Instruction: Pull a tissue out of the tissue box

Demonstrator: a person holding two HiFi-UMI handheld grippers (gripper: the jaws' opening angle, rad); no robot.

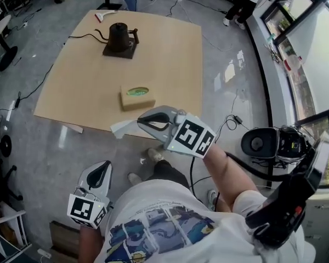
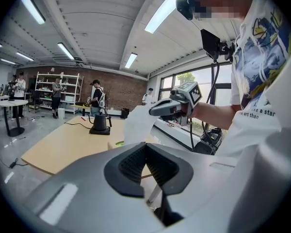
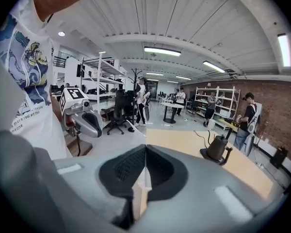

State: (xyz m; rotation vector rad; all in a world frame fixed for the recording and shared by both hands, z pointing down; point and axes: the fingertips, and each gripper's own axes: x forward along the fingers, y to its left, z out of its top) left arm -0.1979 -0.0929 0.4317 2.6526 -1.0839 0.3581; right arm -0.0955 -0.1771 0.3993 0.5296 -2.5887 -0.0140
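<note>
L gripper (image 1: 105, 166) fingers together, R gripper (image 1: 140, 123) pinching tissue (image 1: 123, 128); kettle (image 1: 119, 36) beyond tissue box (image 1: 137, 98).

Left gripper (image 2: 146, 146): jaws together, nothing between them. Right gripper (image 2: 155, 111) is up past them, pinching a white tissue (image 2: 138, 126) that hangs down over the box (image 2: 117, 143) on the table (image 2: 58, 149). Black kettle (image 2: 100, 124) sits farther back on the table. People stand near the shelves (image 2: 63, 89) at the brick wall.

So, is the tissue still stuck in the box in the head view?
No, the tissue hangs from the shut right gripper by the table's near edge, clear of the tissue box.
</note>
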